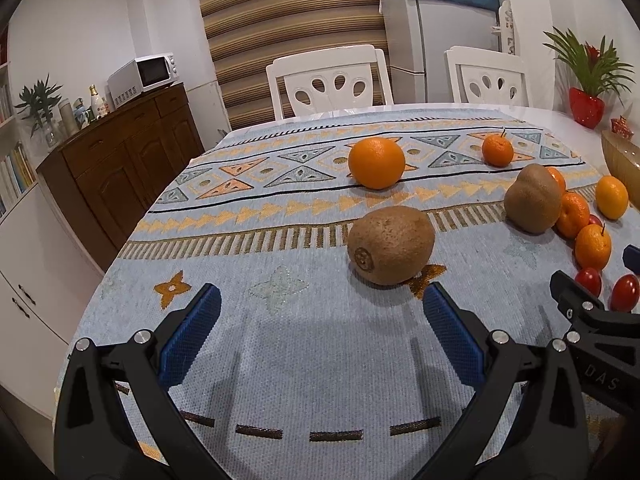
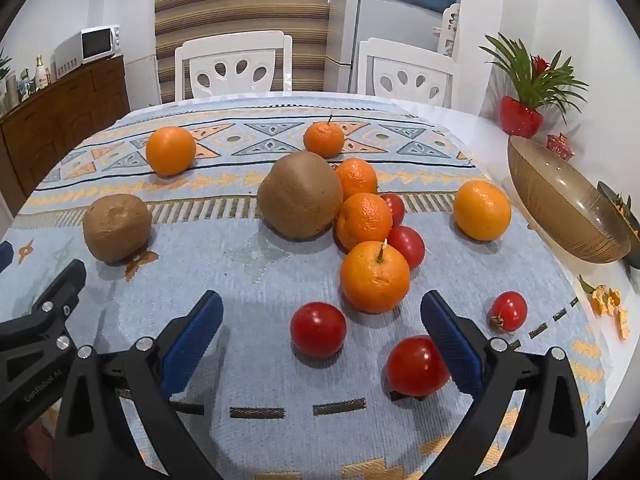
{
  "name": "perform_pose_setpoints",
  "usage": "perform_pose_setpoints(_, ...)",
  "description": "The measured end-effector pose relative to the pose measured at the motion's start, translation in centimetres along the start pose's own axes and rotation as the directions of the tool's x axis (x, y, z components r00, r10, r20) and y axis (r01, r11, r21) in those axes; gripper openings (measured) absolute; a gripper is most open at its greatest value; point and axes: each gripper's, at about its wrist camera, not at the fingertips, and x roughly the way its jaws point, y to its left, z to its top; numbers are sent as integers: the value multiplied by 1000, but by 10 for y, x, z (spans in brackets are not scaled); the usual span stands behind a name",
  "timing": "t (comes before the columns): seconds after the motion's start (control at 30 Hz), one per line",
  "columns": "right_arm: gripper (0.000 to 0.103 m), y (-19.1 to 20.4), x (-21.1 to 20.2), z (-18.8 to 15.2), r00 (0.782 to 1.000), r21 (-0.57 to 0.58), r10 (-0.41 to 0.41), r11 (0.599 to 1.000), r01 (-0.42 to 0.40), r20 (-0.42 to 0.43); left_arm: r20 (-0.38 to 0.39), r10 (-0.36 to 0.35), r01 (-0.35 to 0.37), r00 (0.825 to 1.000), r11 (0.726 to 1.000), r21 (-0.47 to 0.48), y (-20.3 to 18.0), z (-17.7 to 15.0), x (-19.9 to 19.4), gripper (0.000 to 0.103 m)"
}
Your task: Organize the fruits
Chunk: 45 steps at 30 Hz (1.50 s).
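Nearest in the right wrist view, the right gripper (image 2: 322, 322) is spread wide and holds nothing. One cherry tomato (image 2: 318, 329) lies between its blue pads and another (image 2: 416, 366) sits against the right pad (image 2: 450, 344); contact there is hard to tell. To do the pick well, I would centre on a single tomato, lower until the pads flank its middle, and close gently, since the skin looks easy to bruise. Just beyond sits a stemmed mandarin (image 2: 375, 277), then a cluster of mandarins, tomatoes and a large kiwi (image 2: 300, 196). The glass bowl (image 2: 560, 200), the likely destination, stands far right.

The left gripper (image 1: 320, 312) is likewise wide apart and empty, above the patterned cloth (image 1: 280, 360), with another kiwi (image 1: 391, 245) just ahead and an orange (image 1: 376, 163) farther off.
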Motion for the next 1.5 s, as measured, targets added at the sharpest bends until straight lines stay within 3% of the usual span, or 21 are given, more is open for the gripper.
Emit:
perform_pose_setpoints(0.67,98,7,9,-1,999,-29,-4,1000,3,-38,4,-9,9,1000,1000,-8,1,1,-3,100)
perform_pose_setpoints(0.87,98,-7,1,0,999,19,51,999,-50,-13,16,-50,50,999,999,-13,4,1,-5,100)
perform_pose_setpoints(0.97,98,-17,-10,1,995,27,97,995,-97,11,1,-112,112,994,994,20,2,5,-8,100)
perform_pose_setpoints(1.07,98,-36,-27,0,997,3,57,998,-58,44,-15,-206,207,978,977,43,4,12,-18,100)
perform_pose_setpoints(1.23,94,-97,-40,-8,995,83,104,991,-105,14,-48,-337,340,940,937,83,1,29,-31,100)
perform_pose_setpoints(1.37,78,-136,-39,-17,991,139,131,982,-125,-38,-122,-448,456,886,888,57,-2,34,-23,98)
perform_pose_setpoints(1.5,61,-145,-34,-21,988,127,140,983,-130,-71,-178,-541,552,822,834,19,-19,35,-16,91)
